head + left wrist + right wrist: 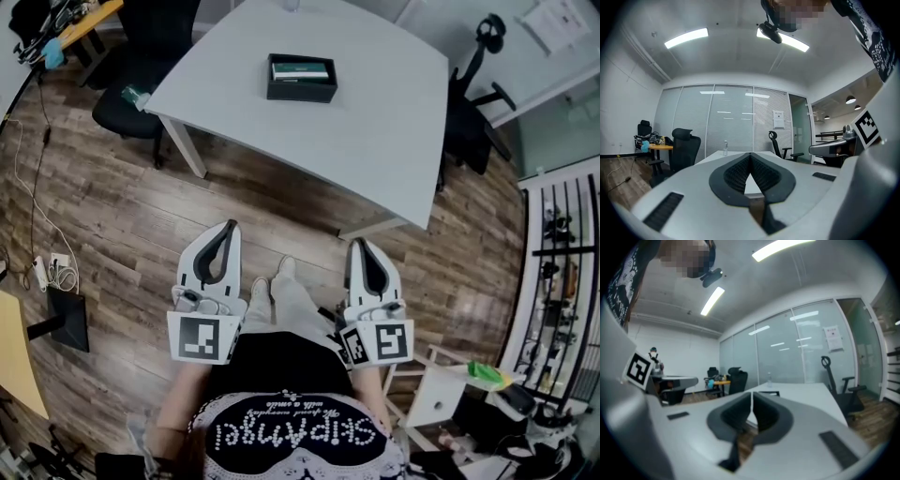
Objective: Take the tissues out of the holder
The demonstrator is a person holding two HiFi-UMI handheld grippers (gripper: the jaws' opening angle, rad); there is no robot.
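A black holder [301,78] stands on the far part of the white table [394,131], with a green and white pack of tissues [300,69] lying in it. Both grippers hang low in front of the person, over the wooden floor and well short of the table. My left gripper [228,228] is shut with nothing between its jaws, and its tips meet in the left gripper view [750,154]. Beside it, my right gripper [359,246] is also shut and empty [752,393]. In the right gripper view the holder [769,393] shows small, far off on the table.
Black office chairs stand at the table's left [141,56] and right [469,103]. A small white stand [441,384] and a black rack [558,281] are at the right. Cables and a power strip [52,272] lie on the floor at left. A bottle [725,147] is on the table's far end.
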